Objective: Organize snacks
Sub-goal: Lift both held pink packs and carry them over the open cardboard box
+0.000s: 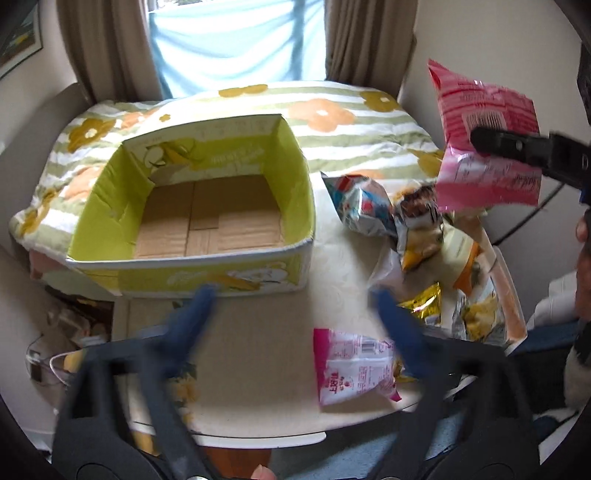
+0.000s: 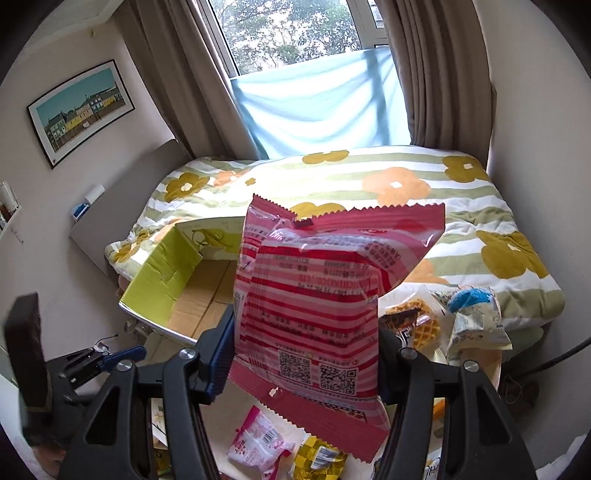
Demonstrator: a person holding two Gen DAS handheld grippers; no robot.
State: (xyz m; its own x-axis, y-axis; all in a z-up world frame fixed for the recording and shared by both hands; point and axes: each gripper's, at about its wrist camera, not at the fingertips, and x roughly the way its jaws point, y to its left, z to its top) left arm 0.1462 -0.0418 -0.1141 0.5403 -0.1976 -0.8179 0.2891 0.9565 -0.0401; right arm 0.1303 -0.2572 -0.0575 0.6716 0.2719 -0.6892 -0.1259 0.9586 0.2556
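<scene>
The right gripper (image 2: 303, 354) pinches a pink bag (image 2: 314, 295) across its width, held up in the air above the table (image 1: 258, 317). The left gripper (image 1: 295, 306) has its fingers spread wide with nothing between them, low over the table's near edge.

As I judge it, the step in hand is carrying the pink bag to the box (image 1: 192, 206), which sits empty on the table's far left. To do it well, keep the grip firm on the crinkly film, bring the bag over the box's open top and past its near wall, lower it flat to the cardboard floor, then let go. The bag is slack and may swing, so a slow move seems wise.

A small pink packet (image 1: 354, 365) lies just ahead of the left gripper. To the right, a loose pile of snacks (image 1: 410, 221) awaits sorting.

The table is pale and patterned. Beyond it lies a bed (image 2: 480, 206) with a striped, flowered cover. Farther off hang brown curtains (image 2: 436, 74) round a window (image 2: 295, 33), with a blue cloth (image 2: 321, 107) across its lower part. A framed picture (image 2: 81, 110) hangs on the left wall.
</scene>
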